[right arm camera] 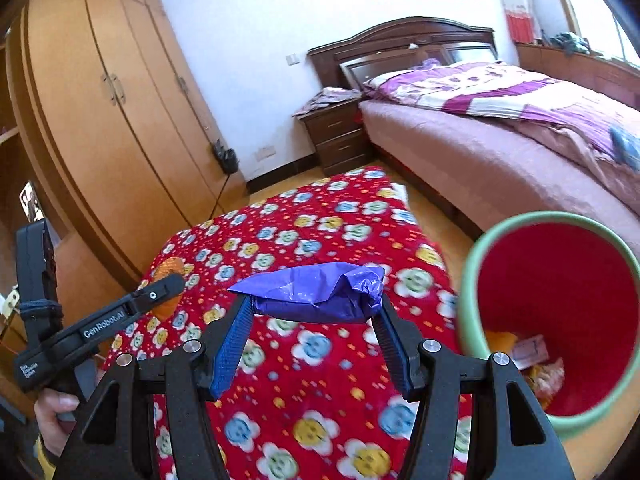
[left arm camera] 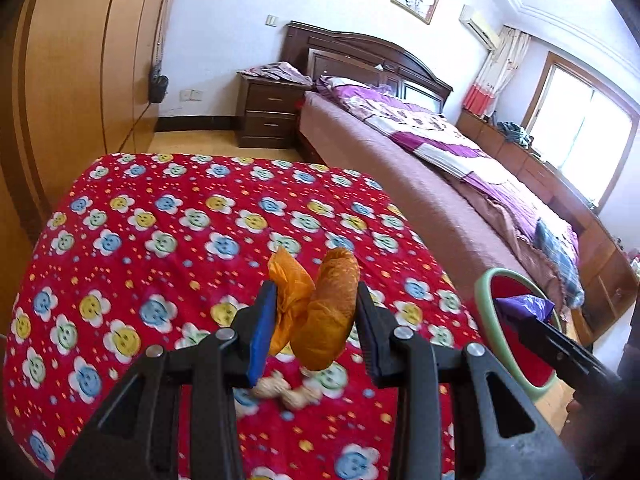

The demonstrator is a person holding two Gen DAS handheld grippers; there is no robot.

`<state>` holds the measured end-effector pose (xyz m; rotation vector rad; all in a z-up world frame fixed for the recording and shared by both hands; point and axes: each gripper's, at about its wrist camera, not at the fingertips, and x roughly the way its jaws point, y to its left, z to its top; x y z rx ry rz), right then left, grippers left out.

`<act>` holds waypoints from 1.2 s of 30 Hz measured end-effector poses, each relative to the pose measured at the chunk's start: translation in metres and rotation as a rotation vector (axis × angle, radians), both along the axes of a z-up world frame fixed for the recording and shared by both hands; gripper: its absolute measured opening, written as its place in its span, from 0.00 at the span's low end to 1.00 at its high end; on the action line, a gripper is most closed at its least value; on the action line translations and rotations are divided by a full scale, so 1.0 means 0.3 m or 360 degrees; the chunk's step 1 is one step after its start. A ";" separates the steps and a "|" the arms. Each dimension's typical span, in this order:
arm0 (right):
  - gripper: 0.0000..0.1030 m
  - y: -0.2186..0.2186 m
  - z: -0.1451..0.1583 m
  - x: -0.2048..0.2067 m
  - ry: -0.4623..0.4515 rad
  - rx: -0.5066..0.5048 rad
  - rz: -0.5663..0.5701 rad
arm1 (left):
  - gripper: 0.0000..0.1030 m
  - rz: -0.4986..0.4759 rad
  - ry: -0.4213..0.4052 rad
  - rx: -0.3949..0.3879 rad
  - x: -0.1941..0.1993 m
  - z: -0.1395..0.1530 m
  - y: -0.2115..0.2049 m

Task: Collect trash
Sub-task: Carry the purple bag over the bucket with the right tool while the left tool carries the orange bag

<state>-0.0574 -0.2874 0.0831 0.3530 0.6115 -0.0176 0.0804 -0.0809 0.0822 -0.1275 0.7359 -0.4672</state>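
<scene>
Your left gripper [left arm camera: 316,312] has its fingers clamped on two pieces at once: a crumpled orange wrapper [left arm camera: 290,292] against the blue pad and a brown, bread-like roll [left arm camera: 332,312] against the other. They are pinched side by side near the fingertips, so each props the other; any easing of the squeeze would likely drop both. Below them, a few peanut shells [left arm camera: 288,394] lie blurred on the red flowered cloth [left arm camera: 160,220] covering the tabletop, so there is more to gather.

Your right gripper [right arm camera: 316,300] has its fingers closed across a crumpled purple plastic bag [right arm camera: 316,292], held widthwise at the tips with loose plastic spilling past both pads. That wide span looks secure enough, though the loose ends could snag.

The red bin with its green rim [right arm camera: 466,280] stands just to the right of the tabletop's edge, mouth tilted toward you in the right wrist view, with trash [right arm camera: 536,364] already at the bottom. The purple bag is near the rim but not over the opening; the left load is well short of it, above the cloth.

Room is good: the cloth is bare ahead, and a strip of floor [right arm camera: 436,208] separates the tabletop from the bed [right arm camera: 480,152]. I'd judge the tight spot is the bin mouth itself, since both grippers converge there; take them in one at a time, right first, and clear the rim before opening.
</scene>
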 end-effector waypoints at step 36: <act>0.61 -0.353 -0.082 -0.356 0.0001 0.0001 -0.0530 | 0.37 -0.0525 -0.0062 0.0030 -0.217 0.001 -0.396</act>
